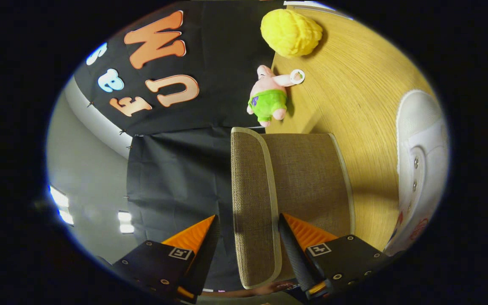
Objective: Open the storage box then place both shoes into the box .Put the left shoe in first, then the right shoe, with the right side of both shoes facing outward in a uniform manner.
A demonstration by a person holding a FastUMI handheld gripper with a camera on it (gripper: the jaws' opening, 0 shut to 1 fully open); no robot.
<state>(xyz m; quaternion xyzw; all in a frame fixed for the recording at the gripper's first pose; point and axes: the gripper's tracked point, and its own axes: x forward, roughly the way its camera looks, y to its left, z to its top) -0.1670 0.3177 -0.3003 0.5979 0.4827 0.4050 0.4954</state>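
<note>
The storage box (303,178), a woven brown fabric case with pale piping, stands on the wooden table (362,93), its lid (250,203) raised on edge between the two fingers of the gripper (248,237); the fingers stand apart either side of the lid, and whether they press it cannot be told; opening appears under way, no shoe yet inside as far as can be seen; a white shoe (422,169) waits beside the box; beyond it, a pink plush toy (269,95) and a yellow plush ball (290,31).
</note>
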